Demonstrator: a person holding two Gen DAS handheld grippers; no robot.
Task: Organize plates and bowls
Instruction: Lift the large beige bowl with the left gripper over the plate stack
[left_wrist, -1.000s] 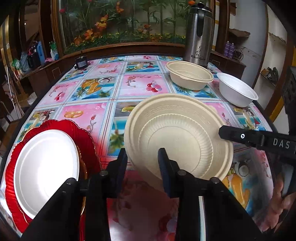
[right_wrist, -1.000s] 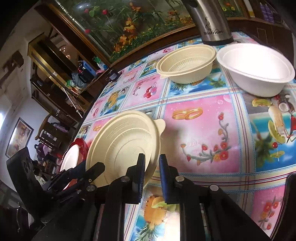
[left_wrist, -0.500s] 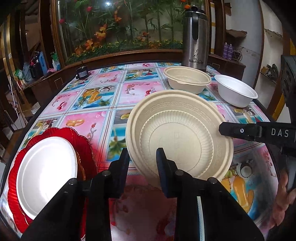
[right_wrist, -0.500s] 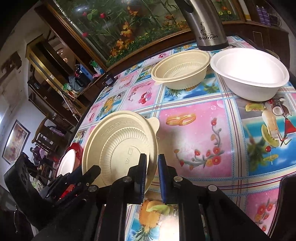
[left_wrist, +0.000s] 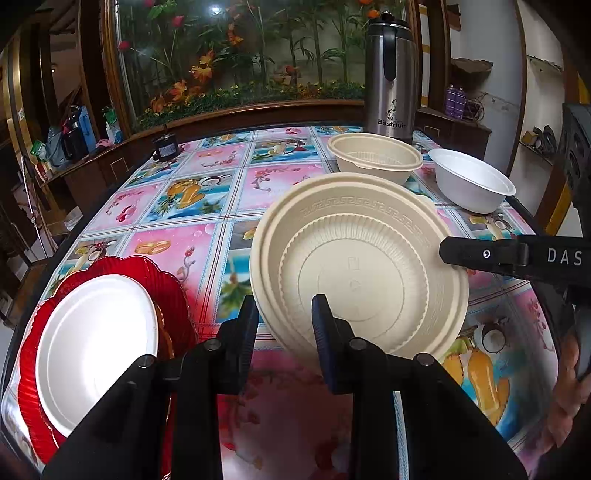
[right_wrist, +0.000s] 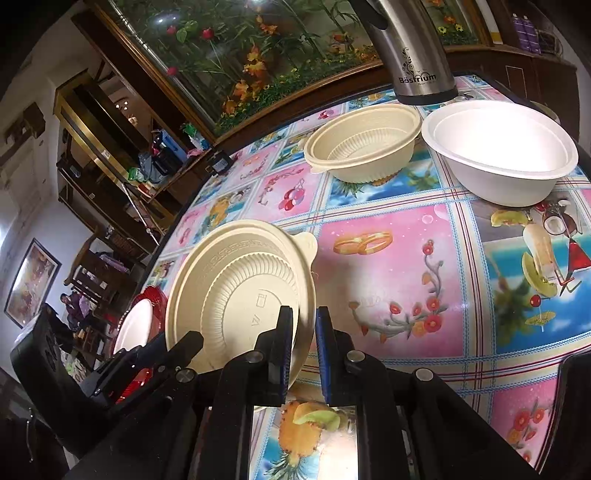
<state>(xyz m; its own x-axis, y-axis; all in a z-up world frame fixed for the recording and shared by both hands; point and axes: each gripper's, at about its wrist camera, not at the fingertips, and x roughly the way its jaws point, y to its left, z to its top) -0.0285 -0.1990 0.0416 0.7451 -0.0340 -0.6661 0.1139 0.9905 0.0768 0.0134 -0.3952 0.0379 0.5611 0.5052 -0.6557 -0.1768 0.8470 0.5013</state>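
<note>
A beige bowl (left_wrist: 354, 266) is held tilted above the table, its inside facing me. My left gripper (left_wrist: 284, 314) straddles its near-left rim, jaws apart around it. My right gripper (right_wrist: 303, 325) is shut on the same bowl's rim (right_wrist: 236, 288); its finger (left_wrist: 480, 254) shows at the bowl's right edge in the left wrist view. A second beige bowl (left_wrist: 373, 157) (right_wrist: 364, 144) and a white bowl (left_wrist: 471, 181) (right_wrist: 498, 151) stand at the far right. A white plate (left_wrist: 96, 343) lies on a red scalloped plate (left_wrist: 173, 288) at the near left.
A steel thermos jug (left_wrist: 389, 81) (right_wrist: 413, 55) stands behind the bowls. A small dark jar (left_wrist: 165, 147) sits at the table's far edge. The table has a colourful patterned cloth (right_wrist: 399, 273). A wood-framed plant display lines the back.
The held beige bowl has lifted slightly and tipped more upright between both grippers. The view of the far bowls has shifted a little.
</note>
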